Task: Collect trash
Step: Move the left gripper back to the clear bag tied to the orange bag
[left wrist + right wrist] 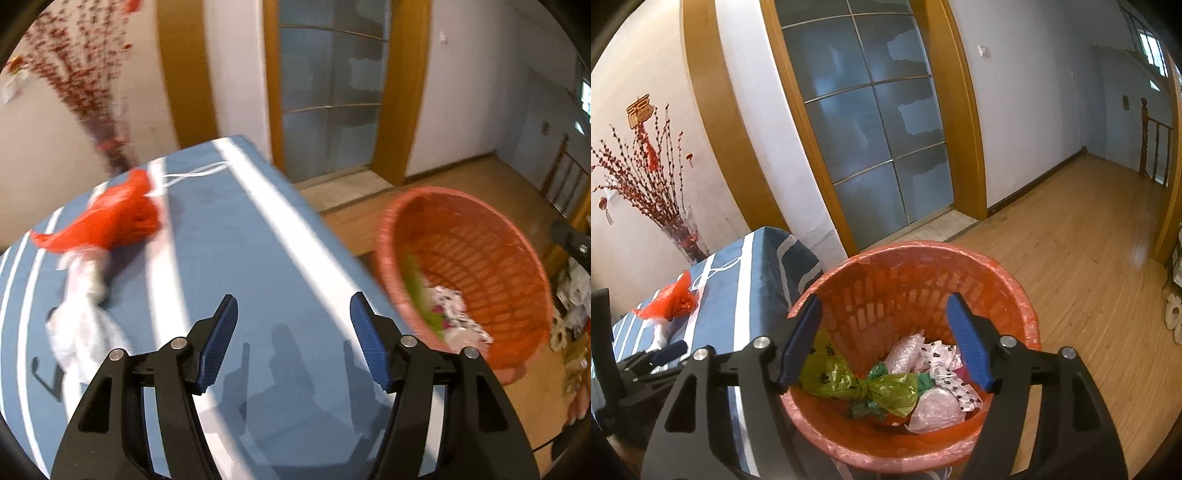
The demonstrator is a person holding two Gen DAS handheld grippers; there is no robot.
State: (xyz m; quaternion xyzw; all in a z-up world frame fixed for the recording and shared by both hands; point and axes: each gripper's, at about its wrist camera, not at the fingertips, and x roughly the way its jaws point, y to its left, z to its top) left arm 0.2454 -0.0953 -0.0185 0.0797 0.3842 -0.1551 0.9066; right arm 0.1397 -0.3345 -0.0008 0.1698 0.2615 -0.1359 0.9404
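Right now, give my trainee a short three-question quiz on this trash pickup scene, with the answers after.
1. True or false: the right claw is clamped on a bag.
2. Which trash still lies on the striped table? A) red bag and white bag B) a bottle C) nothing
3. What is the green bag lying in?

Key:
1. False; it hangs open and empty over the basket.
2. A
3. The orange basket, among other bags.

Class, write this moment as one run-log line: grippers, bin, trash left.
left gripper: open, empty | right gripper: open over orange plastic basket | on striped blue tablecloth: red plastic bag, white crumpled bag
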